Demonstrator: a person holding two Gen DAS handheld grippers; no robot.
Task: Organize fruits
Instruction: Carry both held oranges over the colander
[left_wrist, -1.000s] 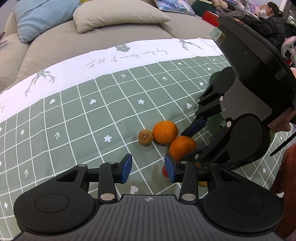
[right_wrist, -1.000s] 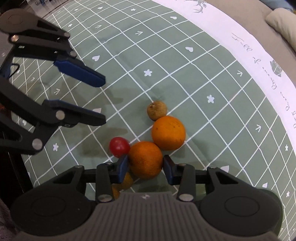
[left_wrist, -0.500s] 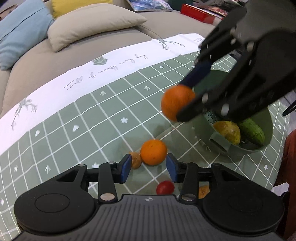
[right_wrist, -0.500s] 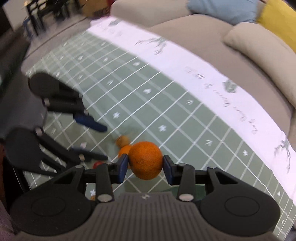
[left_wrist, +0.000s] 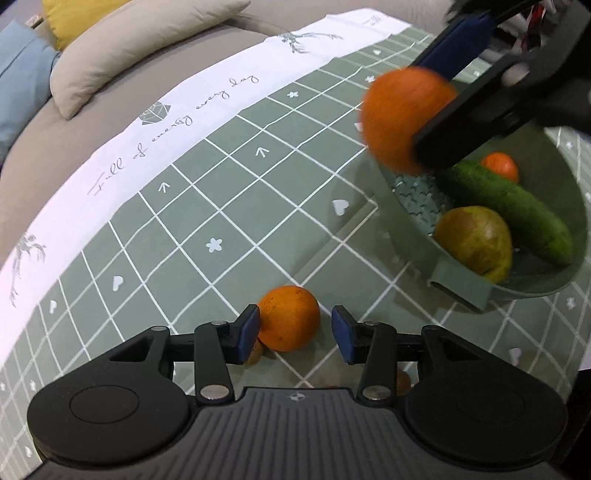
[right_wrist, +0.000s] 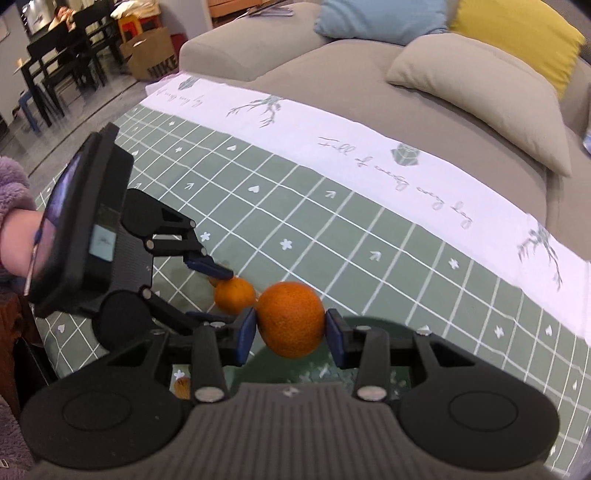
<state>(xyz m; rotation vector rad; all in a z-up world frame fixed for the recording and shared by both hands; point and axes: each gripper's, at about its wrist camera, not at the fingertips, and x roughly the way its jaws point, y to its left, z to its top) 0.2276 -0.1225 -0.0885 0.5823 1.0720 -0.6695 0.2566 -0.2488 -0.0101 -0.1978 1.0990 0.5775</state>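
Observation:
My right gripper (right_wrist: 290, 332) is shut on an orange (right_wrist: 291, 318) and holds it in the air over the rim of a green bowl (left_wrist: 461, 291); the held orange also shows blurred in the left wrist view (left_wrist: 402, 118). The bowl holds a cucumber (left_wrist: 509, 210), a yellow-green fruit (left_wrist: 474, 242) and a small orange fruit (left_wrist: 498, 165). My left gripper (left_wrist: 295, 332) is open, its jaws either side of a second orange (left_wrist: 289, 317) lying on the green checked cloth. A small brown fruit (left_wrist: 255, 354) lies by its left finger.
The green checked tablecloth (left_wrist: 207, 206) has a white printed border at the far side. A grey sofa (right_wrist: 369, 74) with beige, blue and yellow cushions stands beyond. Another small fruit (left_wrist: 402, 380) peeks out under the left gripper body. Chairs and a box stand far left.
My right gripper has lifted its orange off the cloth and carried it over the bowl. My left gripper has moved forward, so the second orange now sits between its open jaws.

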